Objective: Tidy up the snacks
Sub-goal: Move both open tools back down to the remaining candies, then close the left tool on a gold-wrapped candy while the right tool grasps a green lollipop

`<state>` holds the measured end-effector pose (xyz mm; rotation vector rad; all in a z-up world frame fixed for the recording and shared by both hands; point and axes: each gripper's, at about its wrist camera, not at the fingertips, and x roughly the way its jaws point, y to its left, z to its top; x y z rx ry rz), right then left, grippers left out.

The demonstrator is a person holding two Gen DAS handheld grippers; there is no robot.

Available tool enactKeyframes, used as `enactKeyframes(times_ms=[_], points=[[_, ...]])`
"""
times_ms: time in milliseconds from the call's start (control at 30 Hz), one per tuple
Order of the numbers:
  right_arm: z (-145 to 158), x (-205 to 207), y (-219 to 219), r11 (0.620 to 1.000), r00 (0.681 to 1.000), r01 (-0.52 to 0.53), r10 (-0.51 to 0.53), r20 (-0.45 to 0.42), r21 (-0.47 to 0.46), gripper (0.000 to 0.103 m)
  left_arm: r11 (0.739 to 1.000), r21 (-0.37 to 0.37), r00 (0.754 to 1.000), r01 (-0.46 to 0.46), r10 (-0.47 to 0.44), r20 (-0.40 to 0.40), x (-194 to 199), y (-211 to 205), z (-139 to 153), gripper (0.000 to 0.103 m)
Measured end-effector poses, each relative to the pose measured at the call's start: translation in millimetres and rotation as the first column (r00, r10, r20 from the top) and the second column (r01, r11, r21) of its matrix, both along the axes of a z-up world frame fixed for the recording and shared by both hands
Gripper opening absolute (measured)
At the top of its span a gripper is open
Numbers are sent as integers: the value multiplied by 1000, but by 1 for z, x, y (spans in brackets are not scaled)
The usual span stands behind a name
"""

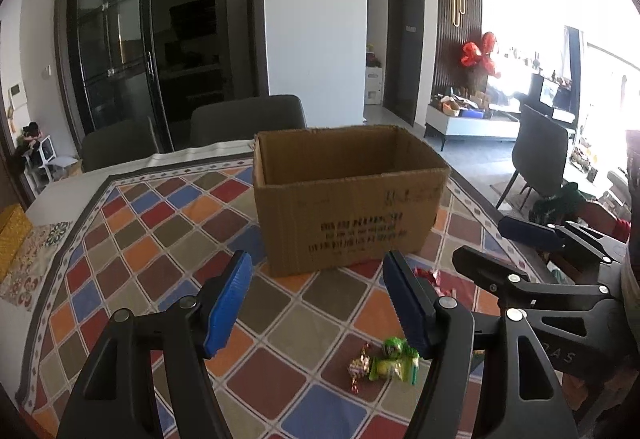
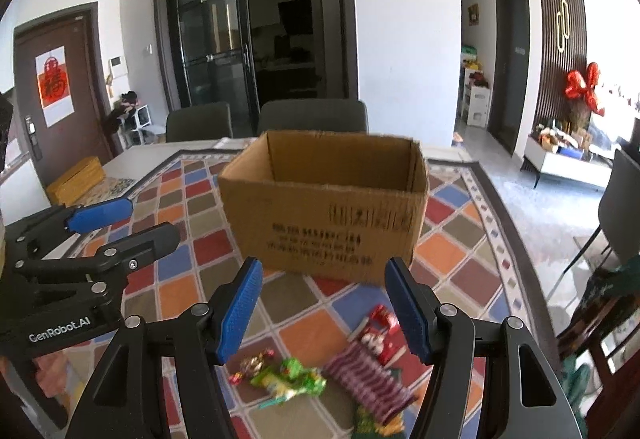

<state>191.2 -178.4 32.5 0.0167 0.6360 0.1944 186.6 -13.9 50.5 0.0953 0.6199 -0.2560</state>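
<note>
Seemingly both grippers' jaws half-open, holding nothing.

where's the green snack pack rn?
On the tablecloth in front of the box: the green pack lies between a small foil candy and a striped pack, low in both wrist views.

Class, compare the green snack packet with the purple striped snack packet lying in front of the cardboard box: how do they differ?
The green snack packet is bright green with yellow; the purple striped snack packet is dark purple with pale stripes. The green one looks smaller and crumpled; the purple one is longer and flatter. The green one lies nearer the left gripper. Both lie loose on the checked tablecloth, outside the cardboard box.
</note>
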Motion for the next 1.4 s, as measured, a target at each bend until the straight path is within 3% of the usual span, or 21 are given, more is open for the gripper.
enactKeyframes(times_ms=[567, 833, 1100, 1400], points=[[-59, -17, 5, 999, 984, -14, 22, -178, 42, 64, 999, -3, 989, 53, -53, -140, -13, -1, -56, 67], [-78, -16, 7, 1000, 976, -5, 10, -219, 24, 63, 997, -8, 973, 72, -72, -218, -8, -2, -85, 67], [-97, -9, 7, 999, 962, -1, 13, -272, 43, 54, 995, -24, 958, 97, -99, -271, 1, -5, -107, 66], [-114, 0, 7, 998, 947, 6, 14, -319, 63, 46, 993, -37, 947, 108, -114, -300, 10, -8, -121, 58]])
